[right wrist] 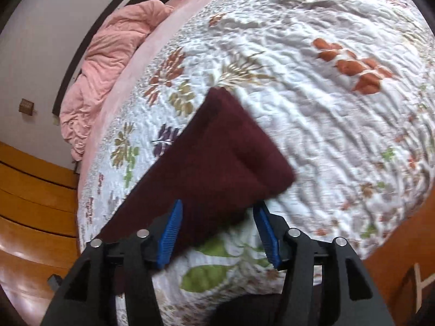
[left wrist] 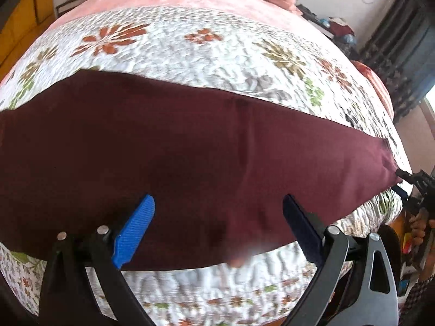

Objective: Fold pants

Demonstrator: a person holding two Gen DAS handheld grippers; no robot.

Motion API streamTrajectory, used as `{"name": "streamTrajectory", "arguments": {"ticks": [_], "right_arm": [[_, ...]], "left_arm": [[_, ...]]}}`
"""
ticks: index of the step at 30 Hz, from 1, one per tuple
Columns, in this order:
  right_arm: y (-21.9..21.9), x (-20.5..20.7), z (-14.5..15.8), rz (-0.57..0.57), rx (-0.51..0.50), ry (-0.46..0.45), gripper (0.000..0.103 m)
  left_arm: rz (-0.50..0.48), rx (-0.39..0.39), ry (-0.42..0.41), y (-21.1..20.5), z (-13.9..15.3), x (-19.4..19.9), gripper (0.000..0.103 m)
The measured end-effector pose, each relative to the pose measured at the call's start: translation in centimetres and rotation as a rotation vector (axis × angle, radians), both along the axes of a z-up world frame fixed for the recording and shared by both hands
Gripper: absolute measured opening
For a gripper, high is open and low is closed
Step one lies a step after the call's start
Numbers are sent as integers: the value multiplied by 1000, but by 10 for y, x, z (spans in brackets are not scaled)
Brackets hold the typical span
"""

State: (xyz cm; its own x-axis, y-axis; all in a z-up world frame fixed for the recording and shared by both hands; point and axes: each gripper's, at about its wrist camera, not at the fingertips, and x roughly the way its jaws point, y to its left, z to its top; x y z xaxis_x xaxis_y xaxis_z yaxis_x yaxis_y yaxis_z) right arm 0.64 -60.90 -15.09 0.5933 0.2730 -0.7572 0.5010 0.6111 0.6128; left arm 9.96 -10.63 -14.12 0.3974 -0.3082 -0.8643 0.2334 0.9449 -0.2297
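On floral quilt (left wrist: 190, 40), maroon pants (left wrist: 163, 141), pink blanket (right wrist: 108, 49), wooden floor (right wrist: 32, 190)

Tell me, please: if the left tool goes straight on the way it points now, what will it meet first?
Most likely the maroon pants lying flat on the floral quilt. The left tool is open and points down at them; depth is unclear.

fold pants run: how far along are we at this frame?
Done: the maroon fabric pants lie as one flat long band on the floral quilted bedspread, legs apparently stacked. In hand: nothing; left gripper and right gripper are both open over the cloth. Left: the crosswise folds into a compact stack.
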Motion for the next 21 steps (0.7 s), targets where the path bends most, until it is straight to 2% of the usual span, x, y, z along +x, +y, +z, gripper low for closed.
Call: {"name": "streamTrajectory", "arguments": {"ticks": [4,6,8,9,10,11,13,15,16,19,20,21], "right_arm": [[-13,0,-8,-31,21,5,56],[-23,4,-16,-61,72,-1,56],[-29,12,-24,-78,109,9,45],[-31,17,-21,-67,79,12,30],[-32,21,-14,-51,51,-9,20],[-32,21,-6,-43,43,-40,19],[-29,19,22,-1,14,-168,17],[-23,15,35,17,-46,-199,17],[-21,13,34,13,-75,-171,17],[-23,16,-9,-3,-85,25,18],[-24,16,-27,-4,-66,55,19],[-25,15,-31,-8,-53,41,19]], "left_arm": [[-31,21,15,-15,-6,0,95],[-16,37,30,-14,-13,0,95],[-4,39,63,-9,-21,2,95],[0,35,60,-6,-24,3,95],[-1,36,51,-5,-24,2,95],[-6,37,47,-5,-24,1,95],[-12,43,39,-6,-24,-1,95],[-2,46,33,-6,-26,-1,95],[-2,50,30,-7,-26,-1,95],[-19,80,16,-12,-28,-3,97],[-28,92,12,-14,-28,-3,97],[-40,100,9,-15,-28,-4,97]]}}
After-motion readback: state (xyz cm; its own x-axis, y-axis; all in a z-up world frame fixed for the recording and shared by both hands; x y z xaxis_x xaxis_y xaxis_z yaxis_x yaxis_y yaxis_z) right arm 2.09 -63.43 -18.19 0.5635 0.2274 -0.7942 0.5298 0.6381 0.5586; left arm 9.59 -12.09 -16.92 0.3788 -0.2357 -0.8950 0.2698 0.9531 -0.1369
